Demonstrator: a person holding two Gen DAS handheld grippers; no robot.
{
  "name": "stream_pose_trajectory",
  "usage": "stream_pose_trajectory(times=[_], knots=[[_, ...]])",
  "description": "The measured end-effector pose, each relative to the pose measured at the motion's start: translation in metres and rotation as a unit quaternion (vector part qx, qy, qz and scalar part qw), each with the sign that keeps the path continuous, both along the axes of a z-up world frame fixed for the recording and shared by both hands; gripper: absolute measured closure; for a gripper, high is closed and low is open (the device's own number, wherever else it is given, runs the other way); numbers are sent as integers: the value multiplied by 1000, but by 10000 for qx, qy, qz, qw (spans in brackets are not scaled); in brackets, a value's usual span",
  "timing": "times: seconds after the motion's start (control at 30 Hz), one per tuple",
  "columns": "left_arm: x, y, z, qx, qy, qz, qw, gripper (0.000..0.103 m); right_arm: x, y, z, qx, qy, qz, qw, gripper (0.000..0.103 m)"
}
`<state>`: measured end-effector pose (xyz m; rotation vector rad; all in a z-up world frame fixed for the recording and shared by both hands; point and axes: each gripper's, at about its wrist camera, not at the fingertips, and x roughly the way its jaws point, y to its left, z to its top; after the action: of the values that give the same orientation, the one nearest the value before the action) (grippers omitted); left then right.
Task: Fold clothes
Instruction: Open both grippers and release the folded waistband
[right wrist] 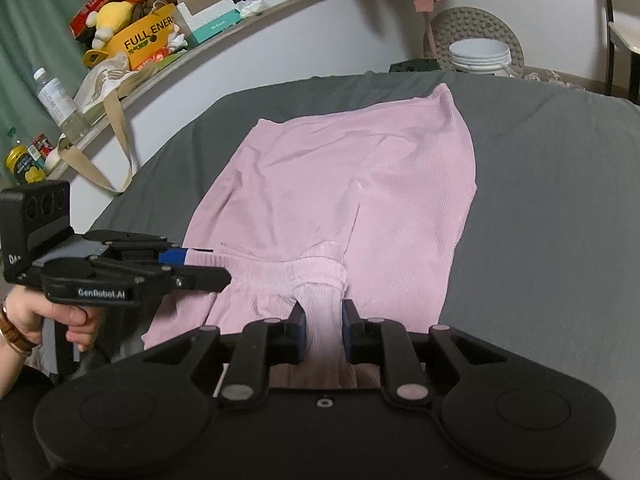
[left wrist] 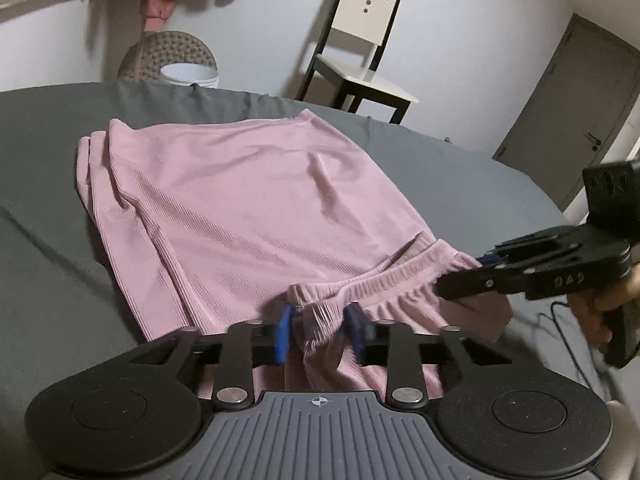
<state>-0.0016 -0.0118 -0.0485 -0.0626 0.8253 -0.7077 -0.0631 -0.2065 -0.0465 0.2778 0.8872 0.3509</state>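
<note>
Along the waistband (left wrist: 384, 284) of pink shorts (right wrist: 340, 184), both grippers' jaws pinch fabric, level, side by side.

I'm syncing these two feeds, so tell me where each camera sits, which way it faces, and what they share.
Left wrist: on the left tool, facing along the pink ribbed fabric shorts toward a chair; the right tool and hand show at right.
Right wrist: on the right tool, facing along the shorts toward a cluttered shelf; the left tool and hand show at left.
Shared: the shorts' waistband on the grey sheet, and a white bucket.
</note>
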Motion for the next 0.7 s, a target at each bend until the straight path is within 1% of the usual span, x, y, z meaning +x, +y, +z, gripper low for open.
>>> stream_pose_trajectory(times=[0.03, 0.07, 0.1, 0.17, 0.23, 0.33, 0.4, 0.47, 0.5, 0.53, 0.57, 0.6, 0.63, 0.7], knots=[[-3, 0, 5, 46, -100, -6, 9999, 82, -1, 1, 1, -30, -47, 18, 10000, 87], [-7, -1, 10, 89, -222, -9, 9997, 83, -3, 4, 3, -98, -146, 45, 9998, 92], [-11, -1, 15, 128, -383, -8, 9992, 83, -6, 6, 5, -169, -248, 73, 9995, 93], [-18, -1, 27, 167, -765, 41, 9969, 83, -10, 12, 13, -300, -480, 70, 9984, 93], [-22, 0, 35, 120, -1154, 104, 9932, 83, -11, 16, 23, -457, -722, 50, 9963, 93], [-16, -4, 35, 220, -1487, 131, 9886, 82, -3, 22, 34, -739, -1041, 46, 9918, 93], [-7, -8, 29, 301, -1633, 227, 9859, 82, 12, 21, 34, -748, -1043, -115, 9917, 93], [6, -12, 18, 358, -1683, 338, 9845, 82, 30, 17, 25, -638, -898, -295, 9935, 93], [11, -15, 15, 411, -1614, 374, 9853, 82, 37, 15, 19, -617, -819, -376, 9940, 93], [17, -17, 12, 466, -1504, 385, 9868, 82, 46, 14, 12, -601, -647, -409, 9952, 93], [21, -19, 11, 532, -1352, 362, 9887, 78, 50, 13, 6, -646, -539, -461, 9954, 87], [23, -19, 11, 610, -1255, 355, 9896, 69, 53, 13, 1, -696, -436, -515, 9953, 80], [23, -20, 12, 710, -1181, 345, 9899, 62, 53, 11, -2, -723, -323, -561, 9953, 75], [16, -18, 16, 1058, -1174, 336, 9869, 27, 44, 7, 1, -691, -413, -671, 9945, 62]])
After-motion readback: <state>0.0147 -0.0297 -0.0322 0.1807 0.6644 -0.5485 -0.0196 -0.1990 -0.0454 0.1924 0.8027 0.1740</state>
